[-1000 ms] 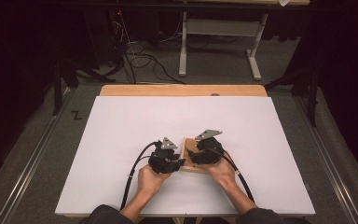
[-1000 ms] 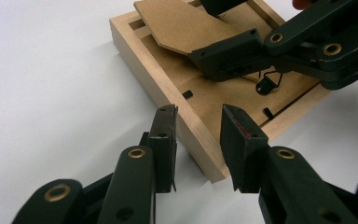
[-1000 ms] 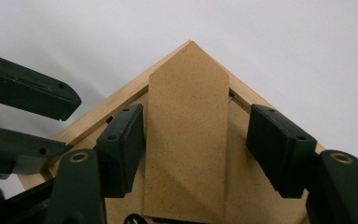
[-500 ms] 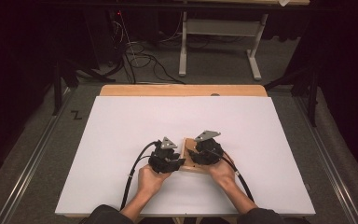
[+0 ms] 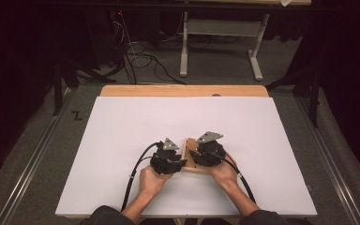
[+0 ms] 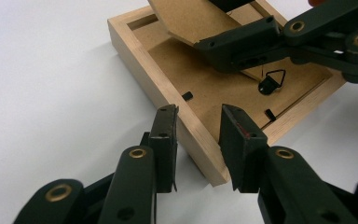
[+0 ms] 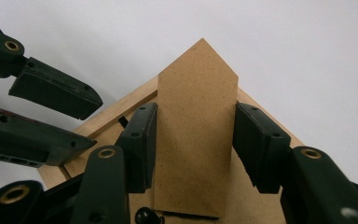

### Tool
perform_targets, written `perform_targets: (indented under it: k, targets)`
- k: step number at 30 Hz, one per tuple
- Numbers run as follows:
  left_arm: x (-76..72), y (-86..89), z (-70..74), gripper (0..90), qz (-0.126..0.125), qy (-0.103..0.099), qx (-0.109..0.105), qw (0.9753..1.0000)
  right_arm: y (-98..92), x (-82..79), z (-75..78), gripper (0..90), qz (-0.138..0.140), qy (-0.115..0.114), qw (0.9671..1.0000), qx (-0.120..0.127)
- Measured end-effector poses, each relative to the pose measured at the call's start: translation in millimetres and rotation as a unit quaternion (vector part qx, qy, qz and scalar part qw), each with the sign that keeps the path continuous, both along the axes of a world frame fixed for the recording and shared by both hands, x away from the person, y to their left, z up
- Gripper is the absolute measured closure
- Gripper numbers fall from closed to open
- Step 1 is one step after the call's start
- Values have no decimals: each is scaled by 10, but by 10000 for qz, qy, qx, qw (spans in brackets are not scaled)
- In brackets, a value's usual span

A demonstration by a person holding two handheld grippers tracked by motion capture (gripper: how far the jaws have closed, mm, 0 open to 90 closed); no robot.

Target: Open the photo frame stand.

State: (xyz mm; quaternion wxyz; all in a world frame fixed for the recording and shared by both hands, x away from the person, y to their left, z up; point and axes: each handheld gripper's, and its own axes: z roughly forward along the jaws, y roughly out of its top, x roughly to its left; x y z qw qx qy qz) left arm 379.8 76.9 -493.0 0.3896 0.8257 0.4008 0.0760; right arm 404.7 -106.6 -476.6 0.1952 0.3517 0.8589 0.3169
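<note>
Our left gripper (image 6: 198, 122) straddles the wooden frame's (image 6: 135, 60) near rail, jaws parted. Our right gripper (image 7: 193, 140) grasps its cardboard stand (image 7: 196, 135) edgewise.

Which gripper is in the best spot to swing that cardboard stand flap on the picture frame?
The right gripper, probably. Its jaws sit on either side of the stand flap, apparently touching its edges. The left gripper only straddles the wooden frame's edge, jaws open, better placed to steady it.

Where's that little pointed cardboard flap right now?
In the right gripper view, the pointed flap sits between the right claw jaws, raised over the back of the wooden picture frame lying on the white table.
</note>
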Motion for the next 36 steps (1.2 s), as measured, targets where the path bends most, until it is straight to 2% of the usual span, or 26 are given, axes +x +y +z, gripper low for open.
perform_targets:
  k: [11, 25, 28, 31, 36]
  targets:
    - [1, -4, -1, 683, -13, -10, 0, 10000, -46, -55, 53, 513, 39, -104, 9999, 69]
    - [3, -5, -3, 692, -8, 7, -14, 10000, -115, -122, 95, 519, 33, -178, 9994, 303]
    - [2, -6, -4, 693, -10, 6, -14, 10000, -150, -147, 116, 573, 61, -207, 9990, 390]
    - [1, -7, -3, 695, -18, -4, -7, 10000, -162, -142, 124, 551, 66, -182, 9991, 374]
    - [1, -6, -3, 696, -18, -1, -11, 10000, -153, -91, 91, 464, -33, -45, 9991, 411]
